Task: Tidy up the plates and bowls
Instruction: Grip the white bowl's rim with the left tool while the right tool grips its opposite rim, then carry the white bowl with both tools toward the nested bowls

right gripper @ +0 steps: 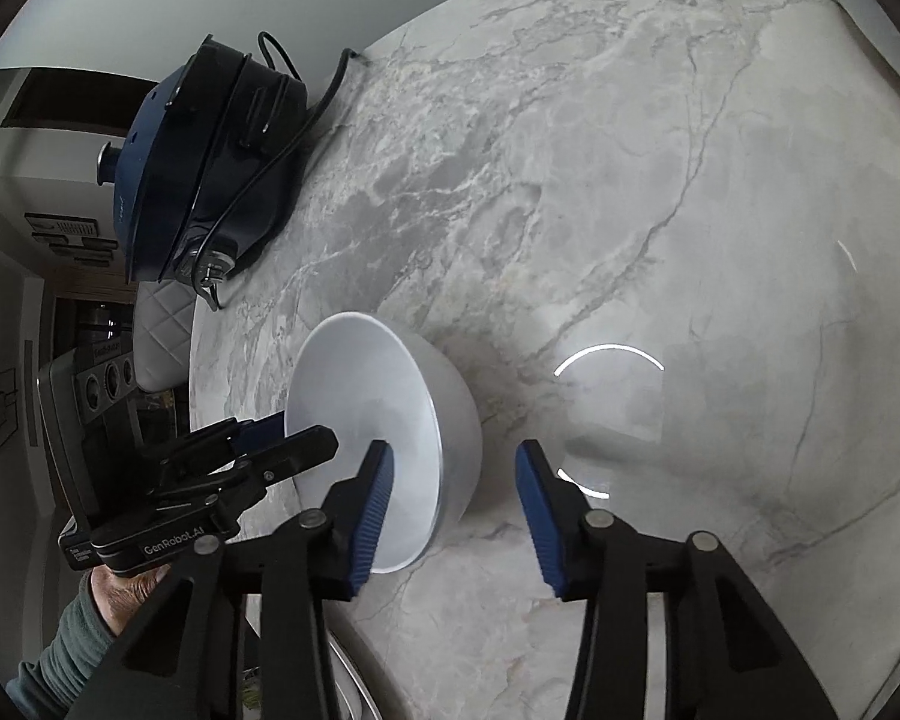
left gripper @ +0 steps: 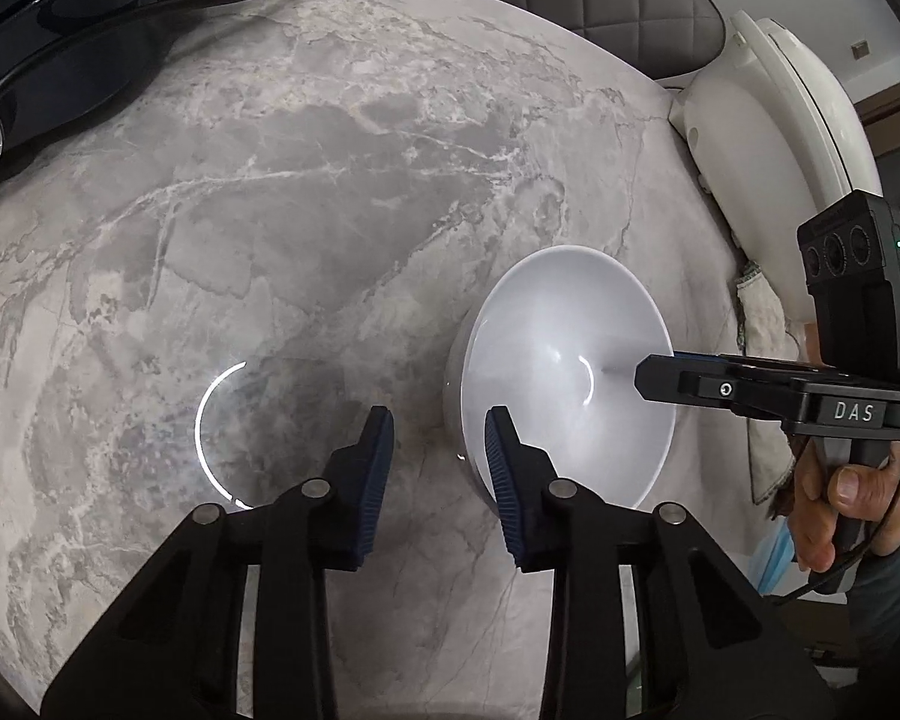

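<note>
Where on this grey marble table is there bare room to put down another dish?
Bare: the wide grey marble table between the white ceramic bowl and the dark blue electric pot with its black cable, and the stretch right of the bowl in the right wrist view. Crowded: at the bowl, where the left gripper and right gripper both straddle its rim.

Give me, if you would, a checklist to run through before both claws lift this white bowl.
1. Left claw straddles the white bowl rim: ok.
2. Right claw straddles the opposite rim: ok.
3. Pads pressing the white bowl's wall: not ok, gaps show.
4. White bowl empty: ok.
5. White bowl sits flat on the marble table: cannot tell.
</note>
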Action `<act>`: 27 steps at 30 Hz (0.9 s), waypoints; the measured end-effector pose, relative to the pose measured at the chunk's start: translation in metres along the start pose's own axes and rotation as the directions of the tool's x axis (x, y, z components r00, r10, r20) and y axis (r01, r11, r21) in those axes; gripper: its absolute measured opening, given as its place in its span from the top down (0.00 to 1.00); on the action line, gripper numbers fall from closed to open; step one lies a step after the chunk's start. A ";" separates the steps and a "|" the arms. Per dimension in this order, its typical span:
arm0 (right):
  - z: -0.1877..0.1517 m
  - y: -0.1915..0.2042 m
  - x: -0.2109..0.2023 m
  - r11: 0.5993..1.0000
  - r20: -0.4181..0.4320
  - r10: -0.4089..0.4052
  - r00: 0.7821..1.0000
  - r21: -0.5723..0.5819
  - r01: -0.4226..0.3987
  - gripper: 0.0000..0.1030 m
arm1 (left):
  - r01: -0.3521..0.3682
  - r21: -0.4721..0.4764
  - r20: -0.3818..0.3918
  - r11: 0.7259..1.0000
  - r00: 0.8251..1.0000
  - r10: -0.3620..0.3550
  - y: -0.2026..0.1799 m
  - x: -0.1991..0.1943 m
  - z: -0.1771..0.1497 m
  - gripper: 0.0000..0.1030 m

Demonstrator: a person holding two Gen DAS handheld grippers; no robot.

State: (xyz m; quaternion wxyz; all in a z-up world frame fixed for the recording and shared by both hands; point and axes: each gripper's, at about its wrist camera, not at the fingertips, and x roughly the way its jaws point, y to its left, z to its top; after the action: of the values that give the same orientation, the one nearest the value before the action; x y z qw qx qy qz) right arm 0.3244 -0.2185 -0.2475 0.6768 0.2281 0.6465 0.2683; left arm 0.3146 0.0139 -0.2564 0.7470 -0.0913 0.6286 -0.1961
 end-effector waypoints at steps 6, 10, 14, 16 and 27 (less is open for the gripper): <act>0.001 -0.003 0.001 1.000 -0.003 0.009 1.000 0.005 -0.009 0.84 | 0.011 0.011 -0.016 1.000 1.000 -0.011 -0.009 0.008 0.003 0.87; 0.001 -0.003 0.001 1.000 -0.002 0.010 1.000 0.009 -0.010 0.84 | 0.018 0.005 -0.016 1.000 1.000 -0.018 -0.008 0.009 0.002 0.87; 0.000 -0.002 0.000 1.000 0.000 0.006 1.000 0.008 -0.006 0.85 | 0.019 0.001 -0.016 1.000 1.000 -0.019 -0.009 0.006 0.001 0.87; 0.001 -0.002 -0.001 1.000 0.001 0.004 1.000 0.011 -0.004 0.85 | 0.020 -0.003 -0.015 1.000 1.000 -0.020 -0.009 0.003 -0.001 0.87; -0.005 0.010 -0.020 1.000 0.023 0.000 1.000 -0.006 0.000 0.85 | 0.011 0.008 -0.005 1.000 1.000 -0.011 -0.025 -0.020 -0.004 0.87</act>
State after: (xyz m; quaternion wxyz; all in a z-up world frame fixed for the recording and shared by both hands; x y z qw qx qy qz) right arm 0.3185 -0.2247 -0.2260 0.6850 0.2292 0.6377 0.2676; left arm 0.3038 0.0001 -0.2296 0.7447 -0.0913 0.6291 -0.2031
